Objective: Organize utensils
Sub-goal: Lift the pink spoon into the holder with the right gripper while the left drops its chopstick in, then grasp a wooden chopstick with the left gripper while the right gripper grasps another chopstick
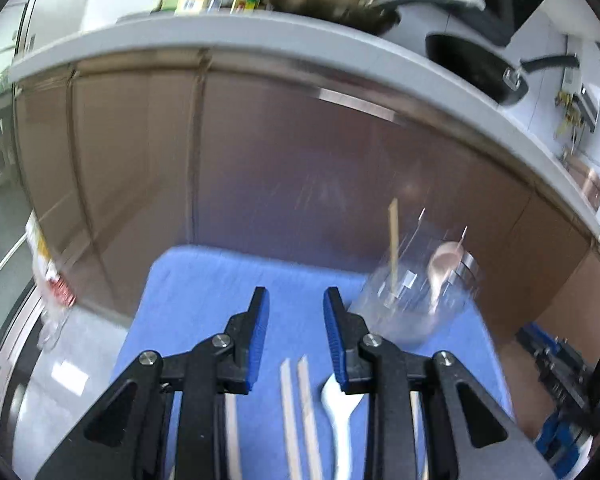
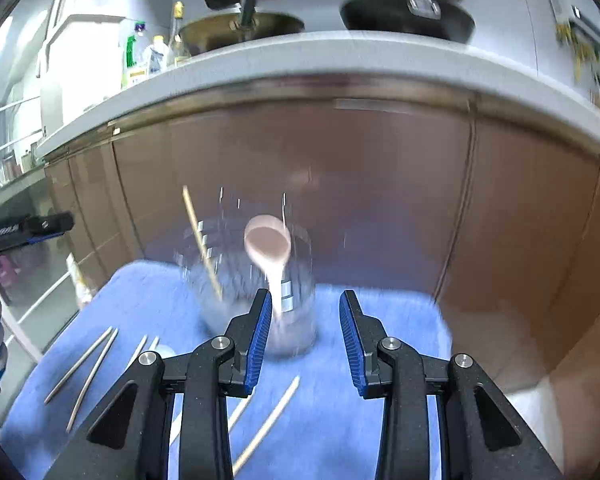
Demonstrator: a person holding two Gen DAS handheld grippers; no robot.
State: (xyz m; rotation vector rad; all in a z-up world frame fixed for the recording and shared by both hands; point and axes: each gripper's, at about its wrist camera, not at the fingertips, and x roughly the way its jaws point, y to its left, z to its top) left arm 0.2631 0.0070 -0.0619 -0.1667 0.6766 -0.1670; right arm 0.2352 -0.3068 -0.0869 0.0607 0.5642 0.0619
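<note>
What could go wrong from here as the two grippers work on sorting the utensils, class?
1. The clear glass jar is tall and already holds a pink spoon and a wooden chopstick; a nudge from the open right gripper could tip it.
2. The loose wooden chopsticks lie close together on the blue cloth, so the left gripper may pinch two.

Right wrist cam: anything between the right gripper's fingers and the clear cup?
Nothing: only bare blue mat between the open right gripper and the cup, seen in the right wrist view.
</note>
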